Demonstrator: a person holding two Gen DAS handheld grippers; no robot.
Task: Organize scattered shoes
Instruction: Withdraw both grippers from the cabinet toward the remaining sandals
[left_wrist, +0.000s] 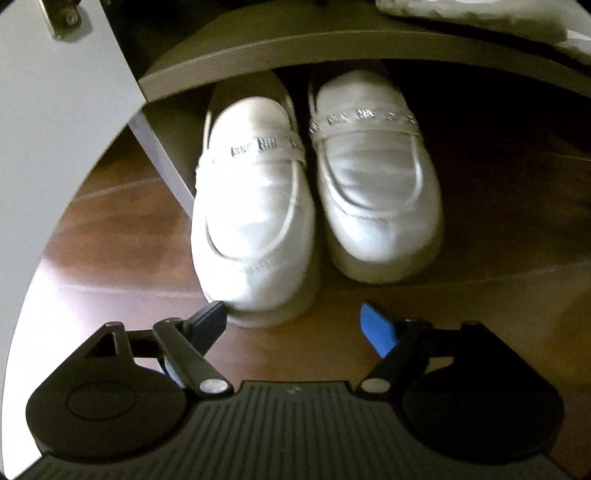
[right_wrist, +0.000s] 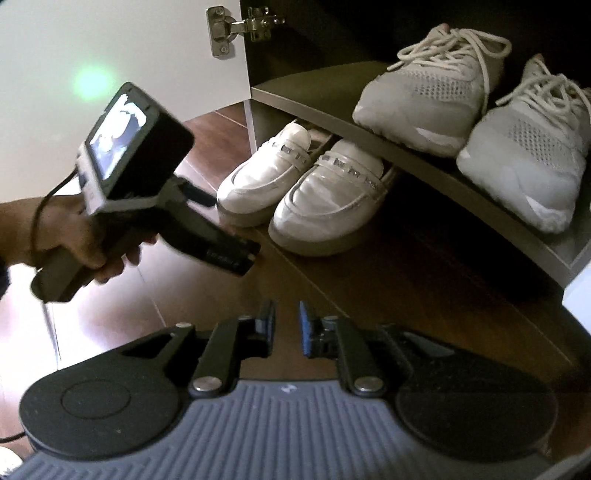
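The white loafers (left_wrist: 314, 184) sit paired, toes outward, under the shelf (left_wrist: 295, 48) at twelve o'clock, so the left gripper (left_wrist: 295, 325) hangs spread and empty beside one toe, while the right gripper (right_wrist: 287, 325), slightly parted, holds nothing.

The shelf (left_wrist: 332, 48) hides both loafers' (left_wrist: 258, 192) heels.

Each handheld gripper is black, with two round housings flanking a ribbed grey base plate, and angled linkage bars pinned by silver rivets. The left gripper (left_wrist: 291, 321) has one black pad and one blue; the right gripper (right_wrist: 287, 325) has blue-edged pads. The left unit carries a small lit screen (right_wrist: 118, 140) and a black cable
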